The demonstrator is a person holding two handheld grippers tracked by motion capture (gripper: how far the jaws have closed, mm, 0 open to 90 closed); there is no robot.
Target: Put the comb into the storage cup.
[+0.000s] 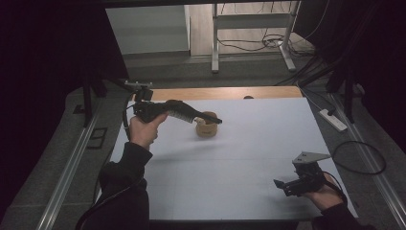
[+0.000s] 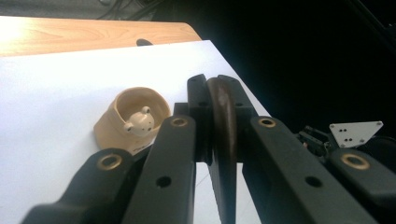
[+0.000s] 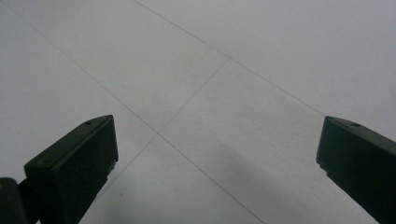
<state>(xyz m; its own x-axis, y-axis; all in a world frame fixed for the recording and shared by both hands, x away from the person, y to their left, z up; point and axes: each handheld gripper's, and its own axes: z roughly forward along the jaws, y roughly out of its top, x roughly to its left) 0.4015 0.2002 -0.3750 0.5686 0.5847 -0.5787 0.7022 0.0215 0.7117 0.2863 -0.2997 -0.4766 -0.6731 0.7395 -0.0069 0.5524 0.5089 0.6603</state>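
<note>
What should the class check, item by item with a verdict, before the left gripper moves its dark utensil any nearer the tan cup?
1. Left gripper shut on the dark utensil: ok.
2. Utensil seated straight between the pads: ok, it runs upright along them in the left gripper view.
3. Tan cup upright on the table: cannot tell; it looks tipped.
4. Small animal figure inside the cup: ok.
5. Right gripper open and apart from the cup: ok.
6. Which end of the utensil points at the cup: cannot tell.
</note>
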